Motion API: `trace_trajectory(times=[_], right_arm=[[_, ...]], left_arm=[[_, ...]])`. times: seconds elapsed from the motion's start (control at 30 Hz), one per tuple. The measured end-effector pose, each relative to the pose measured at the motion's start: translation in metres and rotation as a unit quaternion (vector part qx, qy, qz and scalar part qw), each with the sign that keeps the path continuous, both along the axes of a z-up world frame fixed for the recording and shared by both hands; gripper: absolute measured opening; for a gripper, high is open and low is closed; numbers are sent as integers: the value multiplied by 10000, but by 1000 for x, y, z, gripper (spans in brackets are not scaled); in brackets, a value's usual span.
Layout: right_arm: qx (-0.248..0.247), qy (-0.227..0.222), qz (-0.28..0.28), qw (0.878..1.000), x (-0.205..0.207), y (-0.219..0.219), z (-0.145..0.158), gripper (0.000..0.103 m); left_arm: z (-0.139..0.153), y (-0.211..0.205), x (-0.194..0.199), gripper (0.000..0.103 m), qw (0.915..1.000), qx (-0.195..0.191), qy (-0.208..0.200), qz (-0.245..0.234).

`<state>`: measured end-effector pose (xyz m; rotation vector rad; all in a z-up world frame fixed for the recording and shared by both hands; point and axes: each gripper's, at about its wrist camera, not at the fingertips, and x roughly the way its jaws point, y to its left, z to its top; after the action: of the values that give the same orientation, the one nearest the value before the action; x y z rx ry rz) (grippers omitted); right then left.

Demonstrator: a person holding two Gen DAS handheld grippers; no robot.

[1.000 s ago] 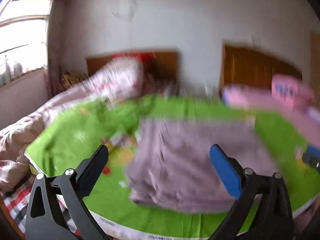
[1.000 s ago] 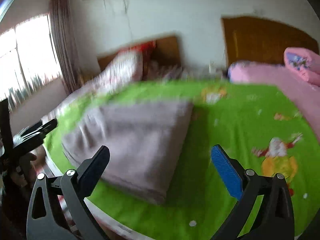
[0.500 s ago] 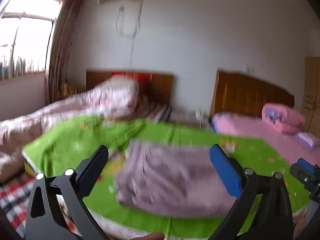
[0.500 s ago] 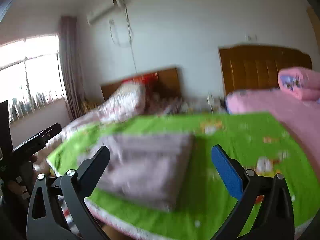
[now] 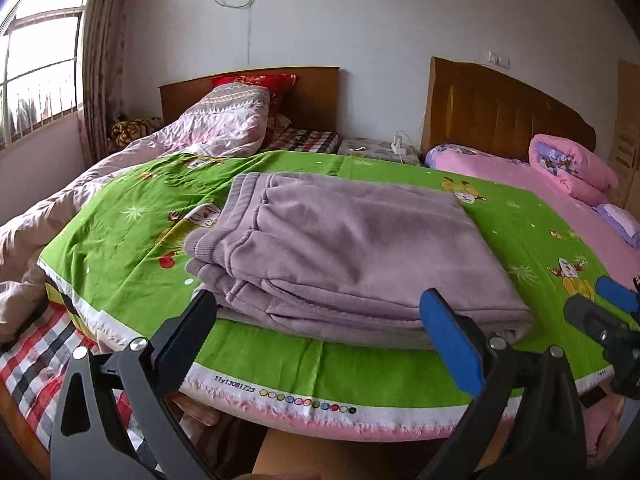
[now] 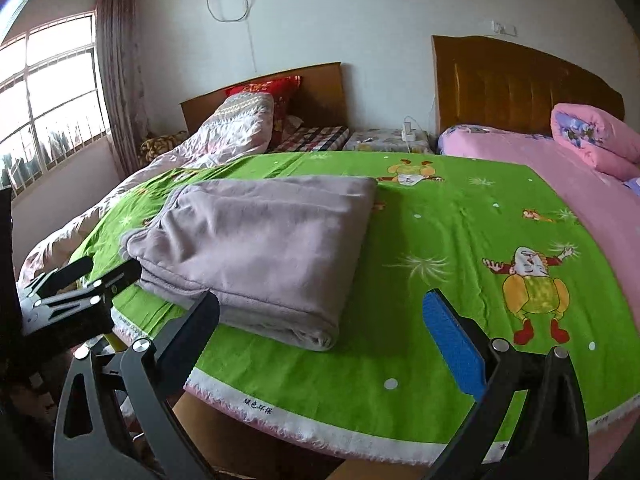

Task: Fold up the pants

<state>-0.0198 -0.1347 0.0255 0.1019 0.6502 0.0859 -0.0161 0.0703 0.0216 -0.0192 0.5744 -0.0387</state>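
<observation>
Green cartoon-print sheet [image 6: 460, 240] covers the bed; on it lie the lilac pants [image 5: 340, 252], folded into a flat stack, long axis running away from me. Left claw [image 5: 320, 344] faces them squarely, nearer; right claw [image 6: 320, 336] hangs off their right edge. Both gape wide, empty.

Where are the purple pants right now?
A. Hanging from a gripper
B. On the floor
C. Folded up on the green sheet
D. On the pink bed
C: the purple pants lie in a folded stack on the green sheet, and both grippers are open and empty.
</observation>
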Motion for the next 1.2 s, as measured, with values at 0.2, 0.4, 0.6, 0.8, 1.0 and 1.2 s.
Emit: trace_trajectory(times=[0.2, 0.4, 0.6, 0.8, 1.0, 1.2], right_arm=[[-47, 34, 94, 9999, -1, 5, -1, 99], [-40, 77, 114, 9999, -1, 6, -2, 99], [-35, 125, 132, 9998, 0, 6, -4, 99], [-39, 145, 143, 9998, 0, 7, -4, 99], [-37, 150, 142, 9998, 0, 7, -4, 99], [-26, 176, 150, 9997, -1, 7, -5, 99]], left_arm=[[0, 1, 4, 102, 10000, -3, 53, -9], [0, 0, 4, 102, 10000, 2, 53, -11], [0, 1, 4, 102, 10000, 6, 51, -8], [0, 1, 4, 102, 10000, 11, 65, 8], [-1, 0, 3, 102, 9999, 21, 98, 27], [-3, 1, 3, 102, 9999, 25, 132, 38]])
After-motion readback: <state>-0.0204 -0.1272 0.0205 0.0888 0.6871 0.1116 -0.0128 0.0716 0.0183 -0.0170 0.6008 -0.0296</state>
